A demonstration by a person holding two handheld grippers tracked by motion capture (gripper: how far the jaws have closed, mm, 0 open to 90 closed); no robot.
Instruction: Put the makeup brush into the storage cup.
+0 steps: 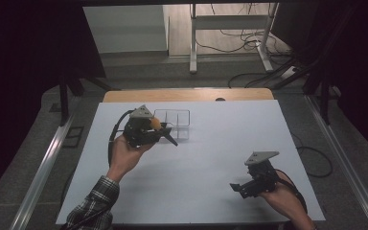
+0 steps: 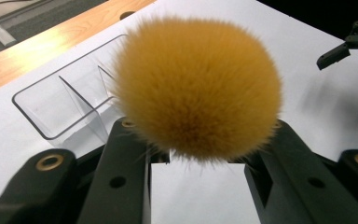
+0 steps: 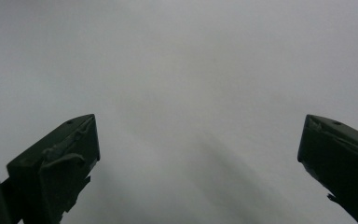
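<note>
Orange fluffy pompom [image 2: 198, 88] sits pinched in the left gripper [image 2: 198, 158] beside the clear divided tray [image 2: 51, 100]; likely featherlight, squashy, best held across its middle; right gripper [image 3: 198, 154] is spread, empty

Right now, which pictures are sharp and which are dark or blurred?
High view: dim, dark at both sides, the white table lit evenly. Left gripper view: bright, the orange pompom close and soft-edged, the clear tray sharper. Right gripper view: grey and hazy, bare table with faint shadows between open jaws.
</note>
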